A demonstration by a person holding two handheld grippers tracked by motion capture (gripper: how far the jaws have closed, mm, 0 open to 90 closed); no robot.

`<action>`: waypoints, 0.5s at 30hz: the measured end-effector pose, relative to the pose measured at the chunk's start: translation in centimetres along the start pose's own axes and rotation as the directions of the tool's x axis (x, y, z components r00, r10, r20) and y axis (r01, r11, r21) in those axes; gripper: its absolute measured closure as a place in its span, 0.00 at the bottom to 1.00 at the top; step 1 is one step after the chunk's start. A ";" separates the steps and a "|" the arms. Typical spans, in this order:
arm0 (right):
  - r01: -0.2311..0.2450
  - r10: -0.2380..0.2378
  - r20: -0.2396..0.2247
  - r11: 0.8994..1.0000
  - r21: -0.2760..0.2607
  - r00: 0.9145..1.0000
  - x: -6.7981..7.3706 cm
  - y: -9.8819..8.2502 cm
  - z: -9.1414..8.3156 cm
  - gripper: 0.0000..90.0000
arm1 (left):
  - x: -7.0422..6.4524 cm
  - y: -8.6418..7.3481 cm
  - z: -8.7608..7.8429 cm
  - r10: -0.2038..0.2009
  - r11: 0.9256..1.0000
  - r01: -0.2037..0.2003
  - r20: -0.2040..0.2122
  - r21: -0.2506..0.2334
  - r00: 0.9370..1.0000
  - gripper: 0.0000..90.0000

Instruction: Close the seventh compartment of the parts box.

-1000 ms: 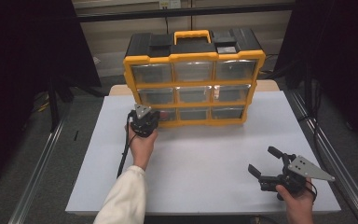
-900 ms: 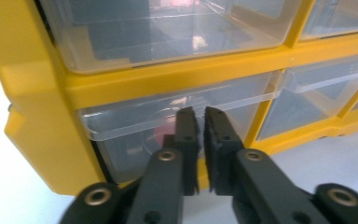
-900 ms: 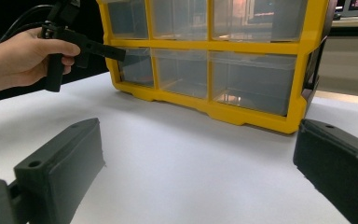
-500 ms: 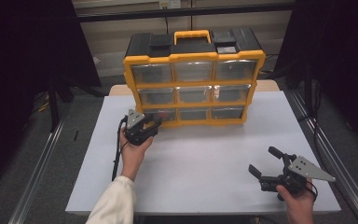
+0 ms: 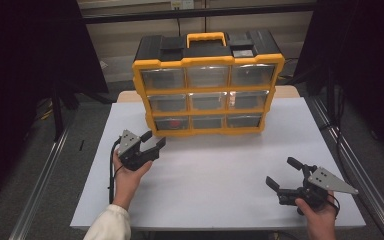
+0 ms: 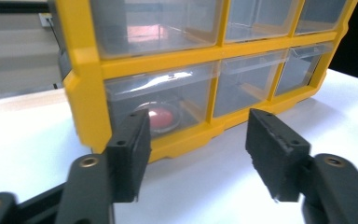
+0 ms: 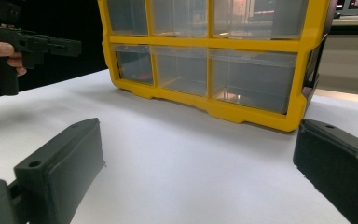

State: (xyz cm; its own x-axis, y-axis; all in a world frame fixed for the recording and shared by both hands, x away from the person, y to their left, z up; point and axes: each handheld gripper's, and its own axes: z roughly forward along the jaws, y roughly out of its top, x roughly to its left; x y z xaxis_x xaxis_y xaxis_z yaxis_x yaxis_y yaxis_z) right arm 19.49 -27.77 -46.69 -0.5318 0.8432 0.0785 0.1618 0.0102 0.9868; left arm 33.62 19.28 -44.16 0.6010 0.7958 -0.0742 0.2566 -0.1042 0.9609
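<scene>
We see a yellow drawer organizer [image 5: 207, 90] w/ a black top and yellow carry handle [image 5: 206, 38], upright at the far side of the white table [image 5: 220, 170], drawer fronts facing us in three rows of three. Its bottom-left drawer [image 5: 172, 123] is pushed in, flush w/ the frame, and holds a red round item [image 6: 162, 118], seen thru the clear front.

Our left gripper [image 5: 153, 144] sits just in front of that drawer, a bit to its left, not touching it. Its jaws have just been opening and now stand spread, nothing btwn them; in the left gripper view they frame the drawer's lower edge and bare tabletop.

Our right gripper [image 5: 286, 173] rests near the table's front-right corner, well apart from the organizer, jaws spread wide and empty. In the right gripper view we look across bare table at the organizer's bottom row, w/ the left gripper off at upper left.
</scene>
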 end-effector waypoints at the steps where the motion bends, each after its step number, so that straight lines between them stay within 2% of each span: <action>1: 0.001 -0.001 -0.002 1.000 0.001 1.000 0.0 0.0 0.0 0.01 | 0.0 -0.1 -0.1 -0.005 1.000 0.005 0.005 -0.007 1.000 0.42; 4: 0.007 -0.007 -0.007 1.000 -0.001 1.000 -0.1 0.0 0.0 0.01 | 0.3 -0.2 -0.7 0.016 1.000 -0.016 0.001 0.013 1.000 0.38; 5: 0.008 -0.008 -0.002 1.000 0.002 1.000 -0.1 0.0 -0.1 0.01 | 0.3 -0.3 -0.8 0.003 1.000 -0.003 0.011 0.004 1.000 0.36; 6: 0.005 -0.005 -0.007 1.000 -0.003 1.000 -0.1 0.0 0.0 0.01 | 0.4 -0.3 -1.0 0.012 1.000 -0.012 0.004 0.013 1.000 0.33; 9: 0.008 -0.008 -0.001 1.000 -0.002 1.000 -0.1 0.0 0.0 0.01 | 0.4 -0.4 -1.5 -0.006 1.000 0.006 0.010 -0.004 1.000 0.30; 10: 0.009 -0.009 -0.003 1.000 0.002 1.000 -0.1 0.0 -0.1 0.01 | 0.5 -0.5 -1.7 0.006 1.000 -0.007 0.012 0.004 1.000 0.29; 15: 0.002 -0.002 0.001 1.000 0.000 1.000 0.0 0.0 0.0 0.01 | 0.8 -0.9 -2.4 0.008 1.000 -0.008 0.009 0.005 1.000 0.24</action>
State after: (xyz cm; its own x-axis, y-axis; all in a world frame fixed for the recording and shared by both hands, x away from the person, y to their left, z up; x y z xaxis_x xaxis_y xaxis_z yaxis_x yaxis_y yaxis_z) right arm 19.52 -27.78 -46.69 -0.5310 0.8440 0.0758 0.1602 0.0121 0.9870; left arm 32.06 21.43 -44.41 0.6097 0.7897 -0.0690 0.2557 -0.1135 0.9601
